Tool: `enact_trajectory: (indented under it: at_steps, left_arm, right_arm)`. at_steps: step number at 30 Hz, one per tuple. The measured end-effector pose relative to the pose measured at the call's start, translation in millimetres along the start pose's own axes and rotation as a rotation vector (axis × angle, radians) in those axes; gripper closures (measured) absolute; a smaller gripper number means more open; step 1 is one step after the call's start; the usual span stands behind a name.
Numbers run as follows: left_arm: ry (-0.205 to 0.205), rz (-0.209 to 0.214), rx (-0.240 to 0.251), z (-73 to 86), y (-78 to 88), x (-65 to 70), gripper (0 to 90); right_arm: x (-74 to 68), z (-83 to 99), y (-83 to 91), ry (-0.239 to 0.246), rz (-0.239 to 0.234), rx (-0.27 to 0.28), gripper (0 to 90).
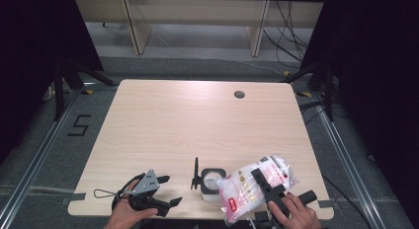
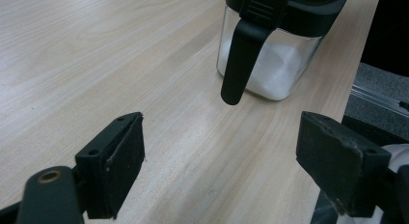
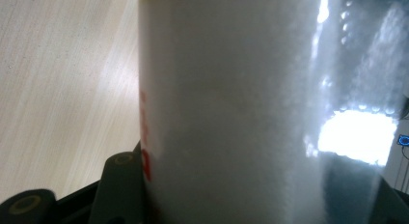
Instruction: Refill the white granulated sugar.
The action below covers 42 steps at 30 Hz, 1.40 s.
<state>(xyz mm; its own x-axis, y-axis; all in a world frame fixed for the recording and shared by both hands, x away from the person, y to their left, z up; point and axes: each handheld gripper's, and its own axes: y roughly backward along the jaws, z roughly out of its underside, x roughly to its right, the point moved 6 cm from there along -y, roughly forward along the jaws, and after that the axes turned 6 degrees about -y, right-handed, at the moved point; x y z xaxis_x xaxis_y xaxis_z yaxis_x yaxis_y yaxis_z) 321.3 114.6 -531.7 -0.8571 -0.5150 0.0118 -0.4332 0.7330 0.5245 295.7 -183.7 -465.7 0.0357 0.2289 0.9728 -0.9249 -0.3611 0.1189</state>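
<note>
Glossy plastic bag (image 1: pixel 257 185), matt wood-grain table (image 1: pixel 188 120)

Bright overhead light, dark surroundings; window glare on the blurred bag (image 3: pixel 241 113).

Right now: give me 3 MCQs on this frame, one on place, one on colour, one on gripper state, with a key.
1. Where does the jar stand?
A. near the table's front edge, between the two grippers
B. beside the hole at the far side
C. on the floor

2. What colour is the jar's lid?
A. white
B. black
C. red

3. What is the left gripper doing?
A. shut on the jar
B. shut on the bag
C. open, holding nothing

Key:
1 A: the jar sits by the front edge of the table.
2 B: the lid is black.
3 C: the left gripper has its jaws wide apart over bare wood; the right gripper has the bag.
</note>
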Motion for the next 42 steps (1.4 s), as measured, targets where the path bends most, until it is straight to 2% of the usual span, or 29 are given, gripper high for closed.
enact_trajectory:
  at_steps: [2,9,10,12,13,16,18,21,34,42]
  left_arm:
    - [-0.015,-0.004,-0.004,0.0,0.5,-0.8,17.0]
    - [-0.019,0.001,-0.007,0.2,0.5,-0.9,17.0]
    - [-0.017,0.002,-0.007,0.2,0.3,-0.7,17.0]
    - [-0.021,-0.004,-0.011,0.3,0.9,-0.8,17.0]
    - [-0.020,-0.002,-0.008,0.2,0.7,-0.8,17.0]
    - [-0.005,0.000,-0.007,0.5,0.1,-0.2,17.0]
    - [-0.016,0.001,-0.009,0.4,0.4,-0.6,17.0]
    - [-0.003,0.001,-0.008,0.6,0.1,0.1,17.0]
    - [0.000,0.004,-0.005,0.4,0.0,0.6,17.0]
    - [-0.026,-0.004,-0.015,0.6,0.4,-0.9,17.1]
  right_arm:
    - [0.2,-0.2,0.2,0.001,0.001,0.002,47.6]
    - [-0.4,0.5,0.8,-0.006,-0.005,-0.003,48.1]
    - [0.6,0.3,0.6,0.007,-0.004,-0.001,48.2]
    - [-0.8,1.4,0.7,-0.011,-0.007,-0.007,48.4]
    - [-1.6,1.6,1.0,-0.018,-0.020,-0.015,48.4]
    - [-1.0,1.8,0.1,-0.015,-0.009,-0.006,48.5]
    - [-0.9,2.0,0.4,-0.016,-0.008,-0.005,48.6]
    - [-0.7,2.4,0.2,-0.012,-0.009,-0.008,48.6]
    - [-0.5,2.2,0.4,-0.007,-0.007,-0.008,48.8]
    - [0.1,2.3,0.5,0.000,0.001,-0.011,49.0]
